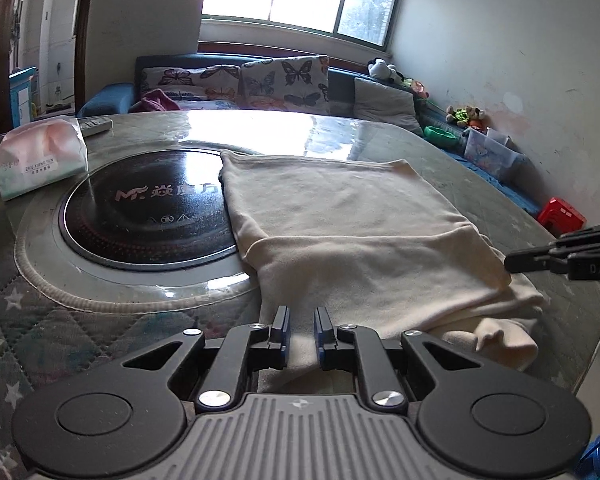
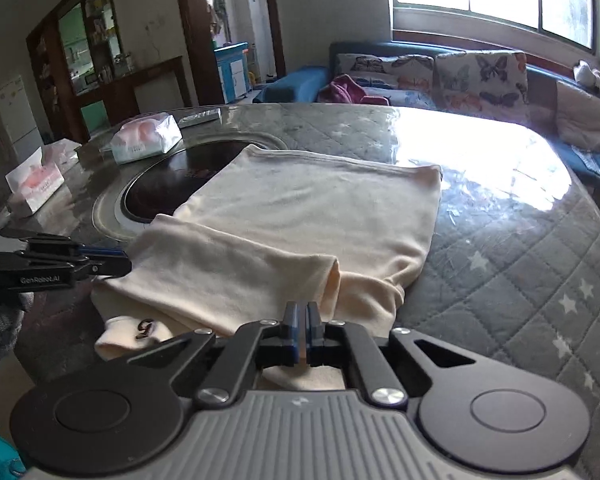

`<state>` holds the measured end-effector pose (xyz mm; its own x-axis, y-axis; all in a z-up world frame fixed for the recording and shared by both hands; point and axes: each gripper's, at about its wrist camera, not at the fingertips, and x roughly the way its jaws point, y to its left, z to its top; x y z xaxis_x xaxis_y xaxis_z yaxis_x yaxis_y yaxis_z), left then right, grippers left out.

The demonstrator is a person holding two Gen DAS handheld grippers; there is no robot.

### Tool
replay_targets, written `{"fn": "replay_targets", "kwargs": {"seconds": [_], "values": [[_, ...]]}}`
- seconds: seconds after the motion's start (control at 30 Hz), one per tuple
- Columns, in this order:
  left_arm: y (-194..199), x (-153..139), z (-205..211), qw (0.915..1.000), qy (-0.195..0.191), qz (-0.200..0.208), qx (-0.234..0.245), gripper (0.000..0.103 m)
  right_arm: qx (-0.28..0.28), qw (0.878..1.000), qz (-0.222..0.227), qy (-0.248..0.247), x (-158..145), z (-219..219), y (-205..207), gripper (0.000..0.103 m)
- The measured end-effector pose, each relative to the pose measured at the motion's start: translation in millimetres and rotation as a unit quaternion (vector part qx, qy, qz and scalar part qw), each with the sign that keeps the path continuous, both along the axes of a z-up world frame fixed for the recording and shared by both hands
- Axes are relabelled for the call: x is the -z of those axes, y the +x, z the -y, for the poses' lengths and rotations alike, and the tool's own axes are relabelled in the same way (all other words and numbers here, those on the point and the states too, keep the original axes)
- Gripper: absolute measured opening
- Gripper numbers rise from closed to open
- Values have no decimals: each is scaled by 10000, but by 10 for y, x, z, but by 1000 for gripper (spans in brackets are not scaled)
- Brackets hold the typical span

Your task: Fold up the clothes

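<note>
Although it lies partly folded, the cream garment (image 2: 300, 216) spreads across the tabletop (image 2: 520, 264), its far edge overlapping the dark round cooktop (image 1: 148, 208). We judge it soft, light and limp, likely to sag and slide on the glossy cover, so doubled hems and corners nearest us are the best holds. Our right gripper (image 2: 303, 320) is clenched on the near edge of the cloth. Our left gripper (image 1: 302, 320) has its jaws slightly apart over the near hem, pads not pressing. A tissue pack (image 1: 40, 156) sits well apart.
</note>
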<state>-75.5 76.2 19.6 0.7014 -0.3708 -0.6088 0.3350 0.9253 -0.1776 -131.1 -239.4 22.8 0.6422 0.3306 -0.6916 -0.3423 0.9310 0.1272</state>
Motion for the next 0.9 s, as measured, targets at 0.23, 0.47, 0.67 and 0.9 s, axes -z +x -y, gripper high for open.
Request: {"fn": "replay_targets", "kwargs": {"seconds": [0.23, 0.47, 0.67, 0.9], "values": [[68, -152, 34, 9998, 6, 189, 66, 28, 136, 9998, -97, 115, 82, 74, 132, 19], [313, -228, 180, 9992, -134, 340, 129, 28, 40, 9997, -215, 114, 206, 2, 333, 12], [469, -153, 271, 9992, -28, 259, 296, 28, 42, 10000, 17, 74, 8, -16, 174, 4], [553, -79, 262, 9994, 78, 165, 295, 27, 235, 9997, 68, -26, 34, 34, 207, 10]]}}
